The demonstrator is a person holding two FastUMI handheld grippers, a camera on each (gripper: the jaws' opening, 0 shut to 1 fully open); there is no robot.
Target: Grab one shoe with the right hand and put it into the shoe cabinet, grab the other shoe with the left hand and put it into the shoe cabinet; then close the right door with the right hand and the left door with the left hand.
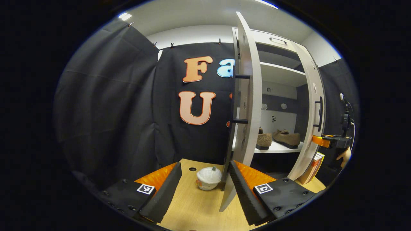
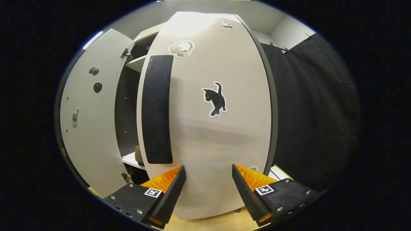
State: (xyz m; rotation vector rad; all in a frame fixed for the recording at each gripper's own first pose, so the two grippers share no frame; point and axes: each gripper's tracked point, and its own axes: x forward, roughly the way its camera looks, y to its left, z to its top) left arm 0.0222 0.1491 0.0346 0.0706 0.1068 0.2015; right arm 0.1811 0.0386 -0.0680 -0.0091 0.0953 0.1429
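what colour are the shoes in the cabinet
Brown, with a fuzzy tan texture: both shoes sit on the white shelf, seen best in the left gripper view.

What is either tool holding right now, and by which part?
Nothing. Left tool is open astride the left door's edge; right tool is open facing the right door.

Both grippers' fingers (image 1: pixel 165 189) (image 2: pixel 173 189) apart.

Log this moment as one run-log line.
shoes: both on cabinet shelf | right door: part open, right gripper open before it | left door: open, left gripper open
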